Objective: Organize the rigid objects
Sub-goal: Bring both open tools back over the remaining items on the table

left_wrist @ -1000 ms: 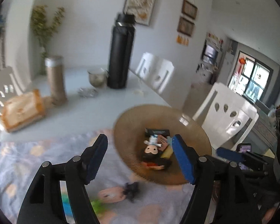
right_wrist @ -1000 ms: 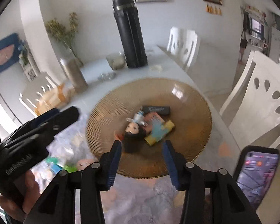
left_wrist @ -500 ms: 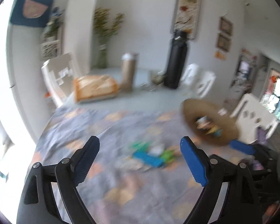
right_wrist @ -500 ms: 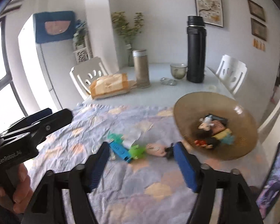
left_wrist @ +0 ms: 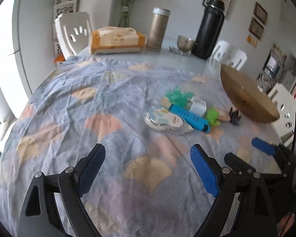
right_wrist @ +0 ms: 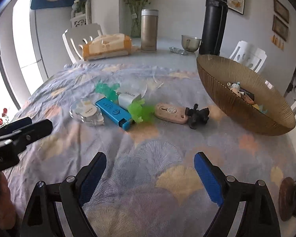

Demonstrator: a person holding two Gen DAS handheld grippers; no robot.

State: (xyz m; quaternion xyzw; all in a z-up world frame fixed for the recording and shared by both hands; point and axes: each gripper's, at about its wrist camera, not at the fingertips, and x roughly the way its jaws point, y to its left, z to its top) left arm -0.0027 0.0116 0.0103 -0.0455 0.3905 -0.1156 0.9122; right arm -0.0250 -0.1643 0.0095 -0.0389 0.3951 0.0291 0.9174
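Both tongs spread wide and empty above the floral tablecloth [right_wrist: 167, 158], left gripper [left_wrist: 148, 169], right gripper [right_wrist: 150, 175], amber ribbed bowl [right_wrist: 227, 102] holding small toys at right, beside it blue lighter [right_wrist: 114, 112], white correction tape [right_wrist: 86, 111], beige case [right_wrist: 170, 112], black figurine [right_wrist: 198, 115]

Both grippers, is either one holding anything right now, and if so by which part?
Nothing is held. The left gripper and right gripper are both open and empty above the patterned tablecloth, short of the blue lighter and the other small items.

Bowl [left_wrist: 244, 96] contents hidden from left wrist.
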